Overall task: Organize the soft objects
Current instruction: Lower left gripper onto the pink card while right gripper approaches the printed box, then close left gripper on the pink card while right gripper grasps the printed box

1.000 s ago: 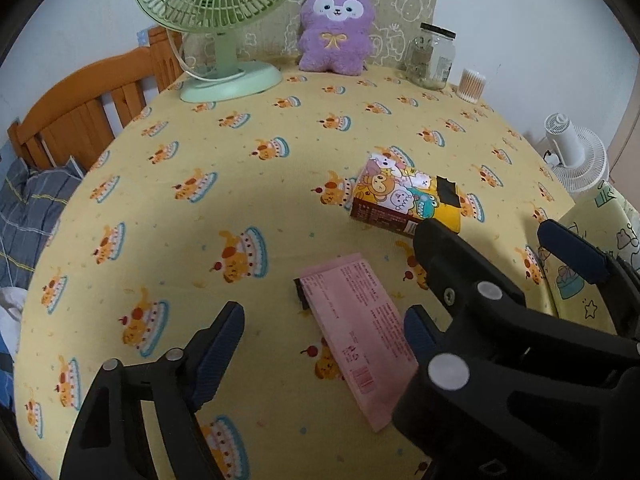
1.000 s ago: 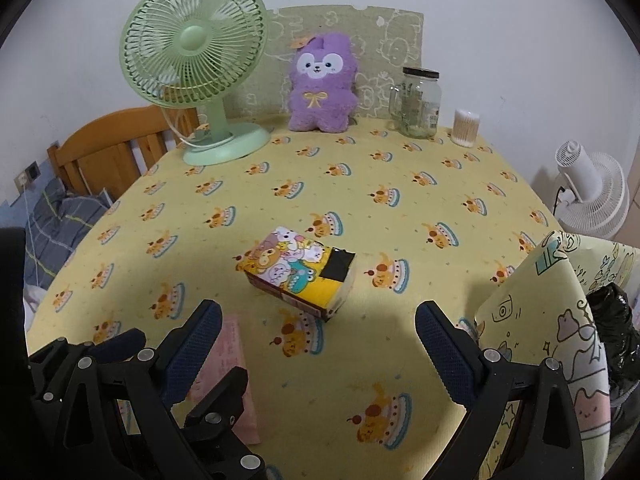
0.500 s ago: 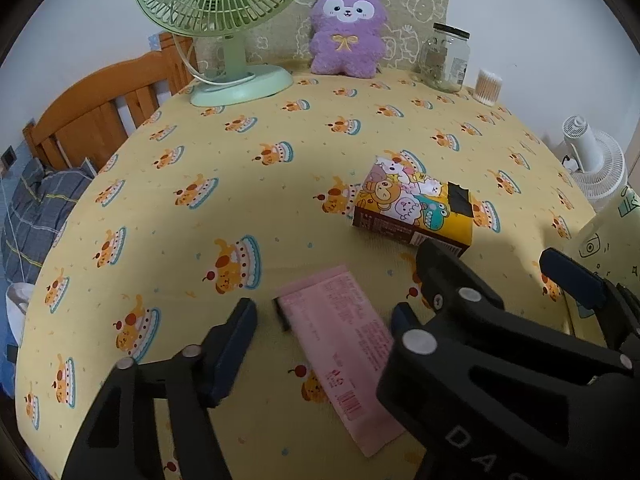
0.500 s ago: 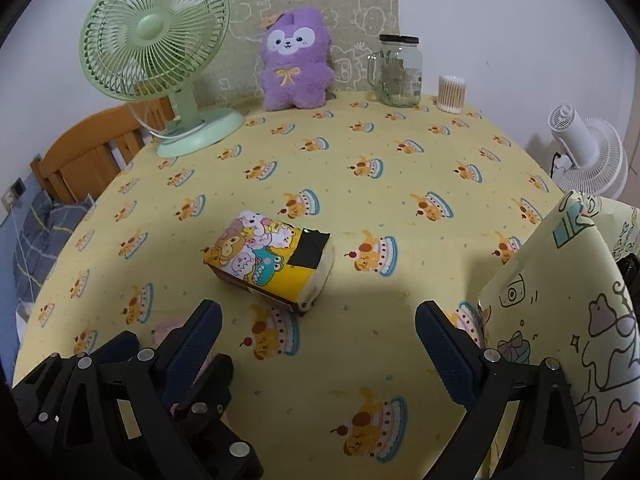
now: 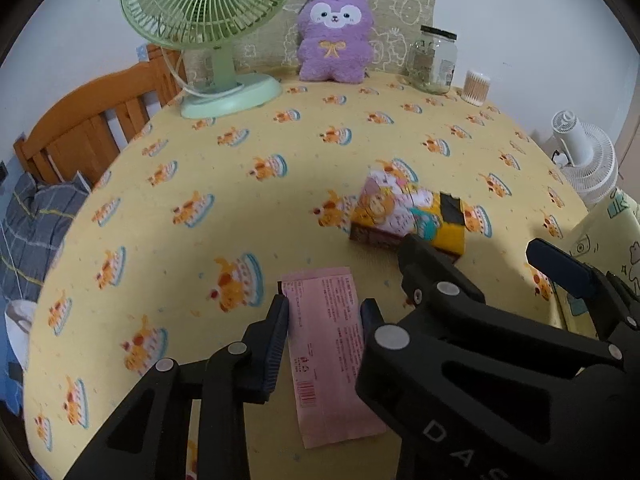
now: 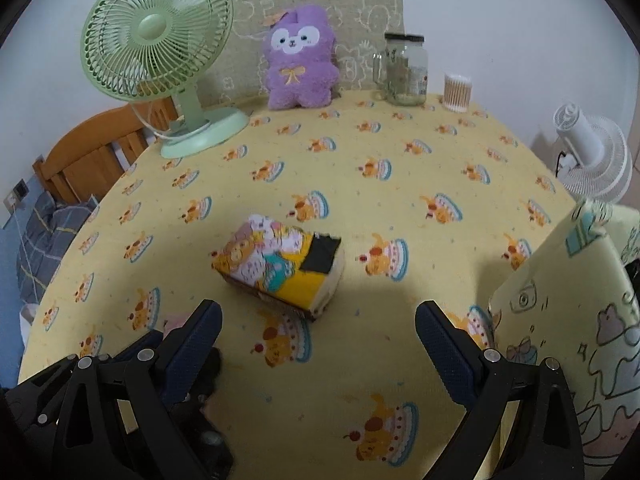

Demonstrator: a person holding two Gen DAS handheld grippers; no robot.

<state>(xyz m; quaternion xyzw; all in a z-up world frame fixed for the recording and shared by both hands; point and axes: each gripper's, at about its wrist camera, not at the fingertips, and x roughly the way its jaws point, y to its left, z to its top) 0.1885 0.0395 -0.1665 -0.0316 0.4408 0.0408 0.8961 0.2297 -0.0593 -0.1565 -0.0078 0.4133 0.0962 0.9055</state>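
Two fans [image 6: 156,56] [image 6: 592,160], two tissue packs [image 5: 332,352] [image 6: 280,268], one plush toy [image 6: 300,64], one jar [image 6: 404,70].

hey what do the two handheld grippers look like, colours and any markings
Both are black plastic frames with silver rivets. The left gripper and right gripper each carry two dark blue ribbed pads. Grey raised letters, D A S, show on one black body in the left wrist view.

Right gripper [image 6: 318,330] jaws stand wide apart at lower frame. Tissue pack [image 6: 278,266] lies centre on tablecloth [image 6: 400,148]. Fan [image 6: 158,40] upper left; plush [image 6: 300,58] top centre.
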